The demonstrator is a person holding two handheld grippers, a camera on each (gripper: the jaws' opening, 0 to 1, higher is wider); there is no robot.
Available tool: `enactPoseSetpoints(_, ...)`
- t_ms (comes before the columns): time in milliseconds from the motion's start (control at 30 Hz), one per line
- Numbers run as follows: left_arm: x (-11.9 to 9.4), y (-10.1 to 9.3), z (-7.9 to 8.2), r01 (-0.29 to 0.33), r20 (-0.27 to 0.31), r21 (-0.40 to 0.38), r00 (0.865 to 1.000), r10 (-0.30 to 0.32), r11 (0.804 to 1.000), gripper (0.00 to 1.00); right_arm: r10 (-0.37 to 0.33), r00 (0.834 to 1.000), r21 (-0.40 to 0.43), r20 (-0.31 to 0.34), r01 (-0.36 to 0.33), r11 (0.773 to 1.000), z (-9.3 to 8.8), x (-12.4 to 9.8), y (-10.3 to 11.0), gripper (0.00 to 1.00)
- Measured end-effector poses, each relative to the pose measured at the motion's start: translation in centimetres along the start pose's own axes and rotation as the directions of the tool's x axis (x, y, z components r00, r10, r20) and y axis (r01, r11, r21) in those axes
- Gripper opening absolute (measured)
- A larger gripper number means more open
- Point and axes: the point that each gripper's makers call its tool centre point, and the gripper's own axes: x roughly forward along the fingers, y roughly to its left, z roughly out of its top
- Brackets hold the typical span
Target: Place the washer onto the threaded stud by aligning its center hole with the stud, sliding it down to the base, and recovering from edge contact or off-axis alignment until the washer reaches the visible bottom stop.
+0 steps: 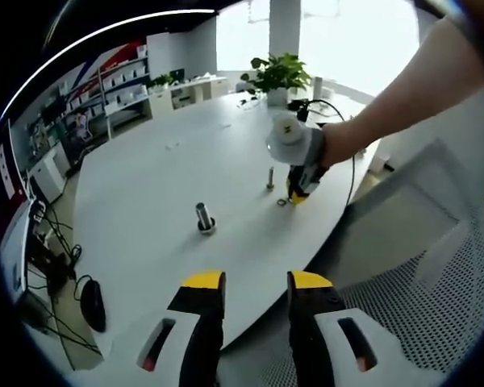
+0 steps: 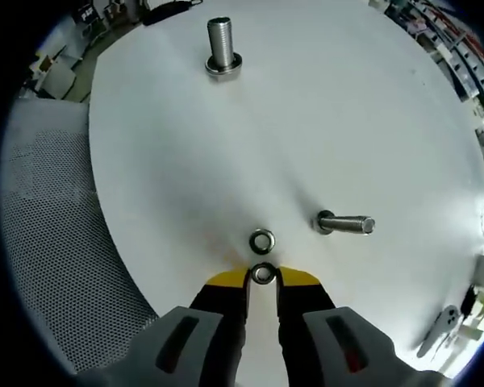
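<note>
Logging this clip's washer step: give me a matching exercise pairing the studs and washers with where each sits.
Things:
1. Large stud
2. Small stud
3. Loose washer
4. Second washer

Places:
A. Between the right gripper's yellow tips
B. Flat on the table, just ahead of those tips
C. Far across the table, ring at its base
D. Right of the washers in the right gripper view

Pairs: 1-C, 2-D, 3-B, 4-A

The table was smooth matt white; the threaded stud and both washers were shiny metal; the chair near its edge was perforated grey mesh
</note>
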Motion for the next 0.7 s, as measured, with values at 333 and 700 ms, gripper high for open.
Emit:
enactPoseSetpoints(333, 0.05, -0.26, 0.26, 0.017, 0.012, 0.002, 1.0, -0.017, 1.0, 0.28, 0.002, 0.999, 0.005, 0.052, -0.002, 1.0, -0.01, -0.04, 0.39, 0.15)
enactPoseSetpoints(700, -0.06, -0.21, 0.33, 0.015, 0.02, -0.003, 1.0, -0.015, 1.0, 0.29, 0.002, 0.997, 0.038, 0.073, -0.005, 0.999, -0.33, -0.6, -0.08, 0.14)
